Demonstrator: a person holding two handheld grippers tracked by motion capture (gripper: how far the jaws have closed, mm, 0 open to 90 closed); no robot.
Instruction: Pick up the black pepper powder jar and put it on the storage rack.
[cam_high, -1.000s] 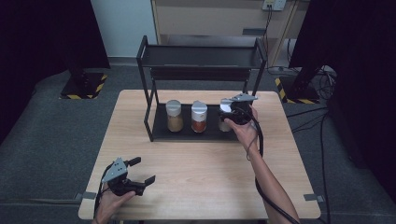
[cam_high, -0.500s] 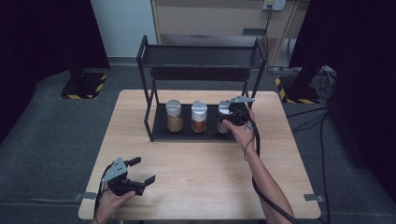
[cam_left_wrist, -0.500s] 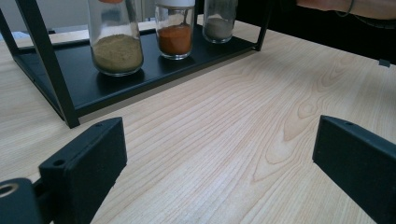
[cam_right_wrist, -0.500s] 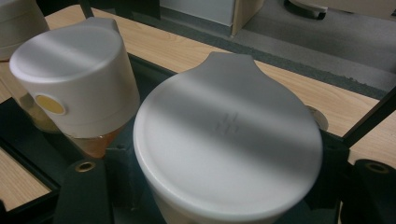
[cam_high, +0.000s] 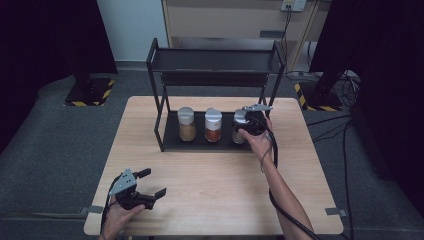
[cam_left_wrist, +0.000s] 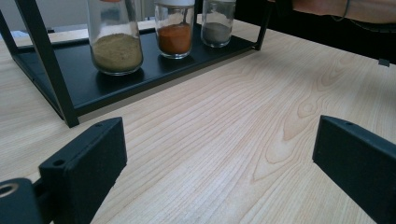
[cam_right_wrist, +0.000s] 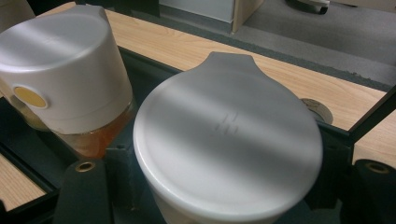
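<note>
A black two-tier rack (cam_high: 215, 60) stands at the table's far side. On its bottom shelf (cam_left_wrist: 93, 84) are three white-lidded spice jars in a row: a tan one (cam_high: 186, 125), an orange one (cam_high: 213, 126) and a grey one (cam_high: 240, 126). My right gripper (cam_high: 246, 125) is shut on the grey jar at the shelf's right end. In the right gripper view its white lid (cam_right_wrist: 229, 140) sits between my jaws, and the orange jar (cam_right_wrist: 60, 60) stands beside it. My left gripper (cam_high: 153, 183) rests open on the table's near left corner with nothing between its fingers (cam_left_wrist: 88, 158).
The light wooden table (cam_high: 215, 180) spreads bare between the rack and the near edge. The rack's top tier hangs over the jars. The right gripper's cable (cam_high: 280, 200) trails along the forearm. Dark floor and cabinets surround the table.
My right gripper has edged slightly left and nearer with the grey jar. The left gripper has not moved.
</note>
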